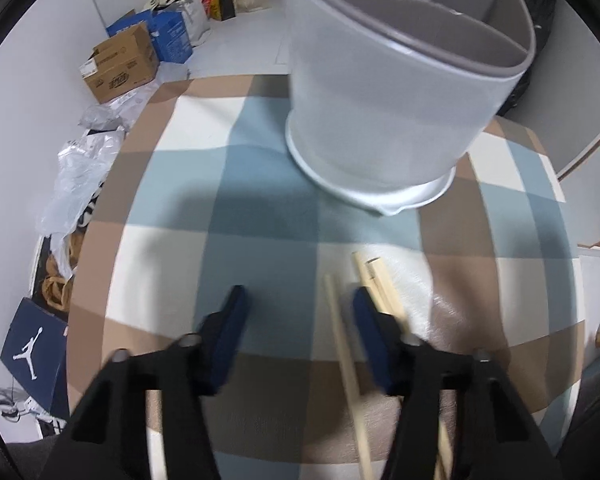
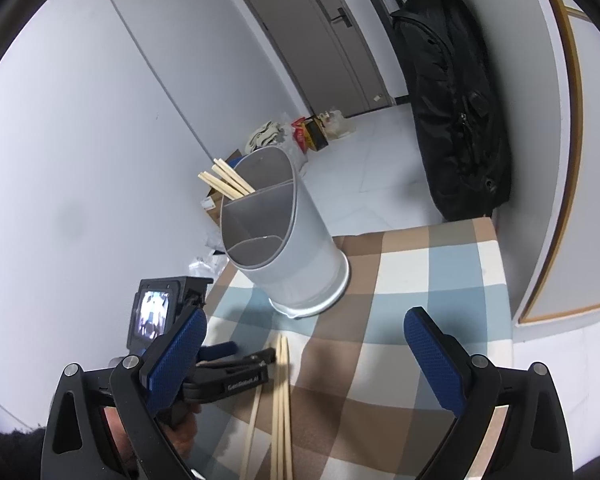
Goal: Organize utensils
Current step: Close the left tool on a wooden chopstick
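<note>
Left gripper (image 1: 298,300) lowered over loose chopsticks on the checked tablecloth (image 1: 172,248), jaws part open, gripping nothing yet.

One chopstick (image 1: 342,344) lies between the pads, just inside the right-hand one; the other chopsticks (image 1: 374,280) sit under and outside that pad, so closing now would likely catch only the single stick. Better to shift slightly toward the pair, then close square across the shafts. The divided utensil holder (image 1: 400,92) stands ahead of the claw, near, with chopsticks already in one compartment. Right gripper (image 2: 304,352) hovers wide open and empty. Off-table boxes (image 1: 120,64) and bags are no obstacle.
</note>
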The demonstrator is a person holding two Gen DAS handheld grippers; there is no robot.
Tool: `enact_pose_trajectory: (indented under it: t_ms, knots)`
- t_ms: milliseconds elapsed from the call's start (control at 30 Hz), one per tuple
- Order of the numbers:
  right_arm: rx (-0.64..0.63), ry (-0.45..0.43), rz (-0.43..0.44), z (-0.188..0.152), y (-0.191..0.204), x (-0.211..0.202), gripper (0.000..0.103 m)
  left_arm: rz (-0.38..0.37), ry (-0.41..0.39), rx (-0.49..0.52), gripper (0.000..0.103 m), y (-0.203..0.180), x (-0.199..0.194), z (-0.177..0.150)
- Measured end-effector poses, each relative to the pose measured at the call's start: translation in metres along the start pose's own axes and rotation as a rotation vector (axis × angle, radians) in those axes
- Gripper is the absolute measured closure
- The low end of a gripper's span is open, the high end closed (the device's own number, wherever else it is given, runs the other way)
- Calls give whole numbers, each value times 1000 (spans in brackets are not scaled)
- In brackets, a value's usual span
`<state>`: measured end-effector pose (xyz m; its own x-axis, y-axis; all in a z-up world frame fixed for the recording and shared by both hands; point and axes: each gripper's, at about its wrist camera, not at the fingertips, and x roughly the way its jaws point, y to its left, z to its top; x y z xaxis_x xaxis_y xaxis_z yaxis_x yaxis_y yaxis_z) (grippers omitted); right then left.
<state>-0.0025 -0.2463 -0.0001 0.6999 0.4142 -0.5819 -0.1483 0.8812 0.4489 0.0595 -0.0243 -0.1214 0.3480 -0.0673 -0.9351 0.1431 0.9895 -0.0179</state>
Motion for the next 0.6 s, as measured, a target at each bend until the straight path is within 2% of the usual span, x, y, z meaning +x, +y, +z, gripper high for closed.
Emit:
enact_pose_trajectory:
  t_ms: [33,100,167,333,533,600]
  knots:
    - [3,1,1,0,-1,0,3,-5,-2,16,73,-5,-1,-1]
    - [8,4,1,0,-2,0,3,-27,-7,43,95,-11,-2,-2]
    - [13,7,3,0,-4,1,3,-42,-14,51,101,-13,-3,-4]
    - [15,19,-9,-2,-5,2,3,-116,-29,-28,103,1,-6,-5]
    - [-15,60,-16,-7,-1,12,3,-159,-109,-82,103,16,-32,-7]
    - [-34,84,-15,-10,3,19,7,-178,-144,-96,103,20,-43,-9]
